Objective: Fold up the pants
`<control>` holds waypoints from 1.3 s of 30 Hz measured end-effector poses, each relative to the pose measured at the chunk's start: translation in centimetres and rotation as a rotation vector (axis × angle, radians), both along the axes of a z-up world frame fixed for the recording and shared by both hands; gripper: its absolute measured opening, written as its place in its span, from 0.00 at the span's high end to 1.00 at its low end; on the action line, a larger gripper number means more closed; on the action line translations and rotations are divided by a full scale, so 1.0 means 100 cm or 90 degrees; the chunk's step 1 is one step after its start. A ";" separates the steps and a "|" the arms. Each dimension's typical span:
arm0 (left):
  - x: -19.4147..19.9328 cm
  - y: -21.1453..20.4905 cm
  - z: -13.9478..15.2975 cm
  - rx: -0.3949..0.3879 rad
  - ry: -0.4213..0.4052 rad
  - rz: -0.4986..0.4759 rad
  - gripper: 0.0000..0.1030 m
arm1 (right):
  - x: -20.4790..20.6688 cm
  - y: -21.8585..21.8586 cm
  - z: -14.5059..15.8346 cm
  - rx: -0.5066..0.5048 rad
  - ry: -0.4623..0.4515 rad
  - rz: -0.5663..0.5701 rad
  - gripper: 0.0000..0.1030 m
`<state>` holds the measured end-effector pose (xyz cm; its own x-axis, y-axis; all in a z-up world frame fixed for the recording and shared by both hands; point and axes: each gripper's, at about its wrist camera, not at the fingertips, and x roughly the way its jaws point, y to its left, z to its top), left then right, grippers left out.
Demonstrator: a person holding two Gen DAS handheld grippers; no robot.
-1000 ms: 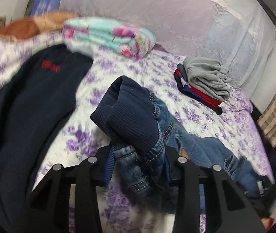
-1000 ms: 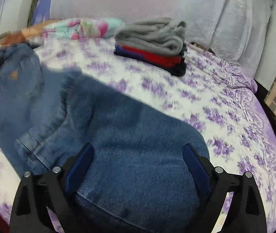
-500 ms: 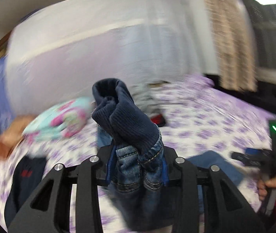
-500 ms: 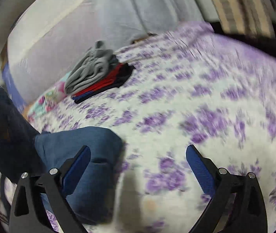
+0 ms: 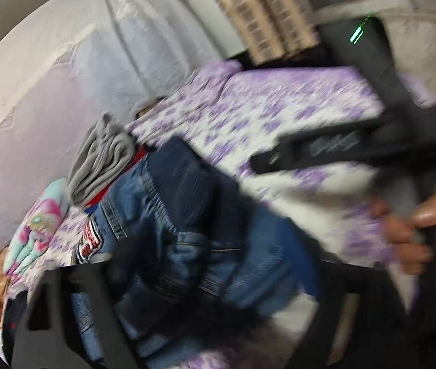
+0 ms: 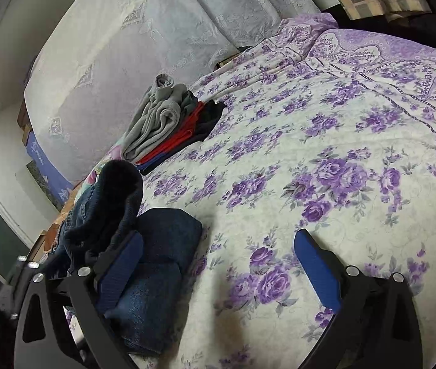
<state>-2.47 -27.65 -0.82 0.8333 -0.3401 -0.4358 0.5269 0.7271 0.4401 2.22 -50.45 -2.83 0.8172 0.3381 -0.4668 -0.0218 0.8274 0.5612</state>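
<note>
Mostly blur in left wrist view: my left hand-held gripper is clamped on the jeans w/ navy ribbed waistband, lifted over the bed. Red-white patch on denim, text unreadable. Right hand-held gripper is spread wide, holding nothing, beside the folded legs. Folded clothes stack sits near the headboard.
</note>
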 end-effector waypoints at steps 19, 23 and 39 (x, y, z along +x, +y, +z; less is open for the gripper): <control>0.071 0.065 -0.001 -0.059 0.084 0.159 0.09 | -0.028 0.055 0.049 -0.053 -0.138 0.127 0.48; 0.077 0.078 -0.004 -0.114 0.134 0.137 0.09 | -0.005 0.079 0.044 -0.085 -0.078 0.153 0.55; 0.061 0.053 -0.011 -0.086 0.149 0.071 0.05 | -0.008 0.053 0.005 -0.011 -0.016 0.173 0.78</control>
